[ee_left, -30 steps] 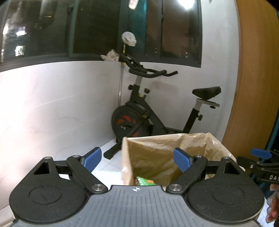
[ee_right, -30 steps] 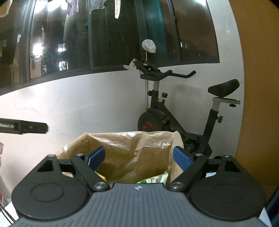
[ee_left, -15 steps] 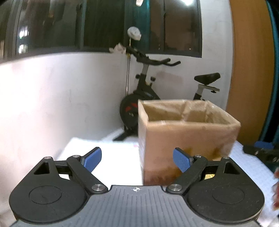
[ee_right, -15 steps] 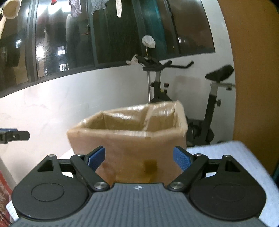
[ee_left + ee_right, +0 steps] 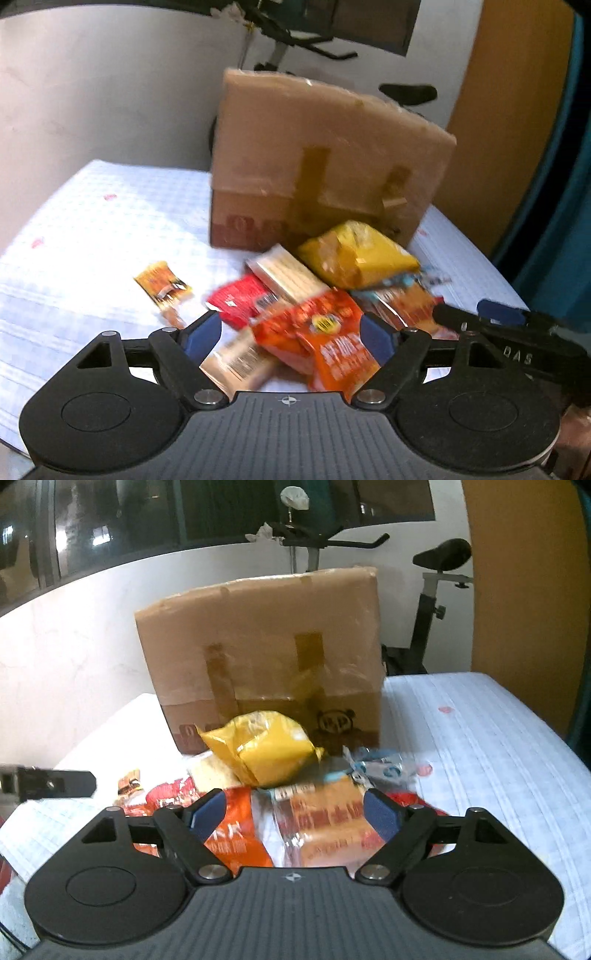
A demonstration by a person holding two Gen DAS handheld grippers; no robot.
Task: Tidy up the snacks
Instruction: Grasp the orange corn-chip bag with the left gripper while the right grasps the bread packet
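Snack pile (image 5: 295,775) before the box (image 5: 266,646).
Left gripper (image 5: 290,336) closing, spread over the orange packet (image 5: 325,339), pinching nothing; right gripper (image 5: 293,814) closing, likewise spread, near the box.

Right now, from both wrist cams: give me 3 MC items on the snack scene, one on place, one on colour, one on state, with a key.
1. Where is the snack pile relative to the cardboard box?
A. inside it
B. on the cloth in front of it
C. behind it

2. What colour is the bag nearest the box?
A. yellow
B. green
C. black

3. What is the right gripper doing?
A. clamped on the box
C. holding the yellow bag
B. nothing gripped, above the packets

Key:
1 B, the packets lie on the white cloth at the foot of the box.
2 A, the bag leaning by the box wall is yellow in both views.
3 B, the jaws are closing but the pads press on nothing; the packets lie beneath them.
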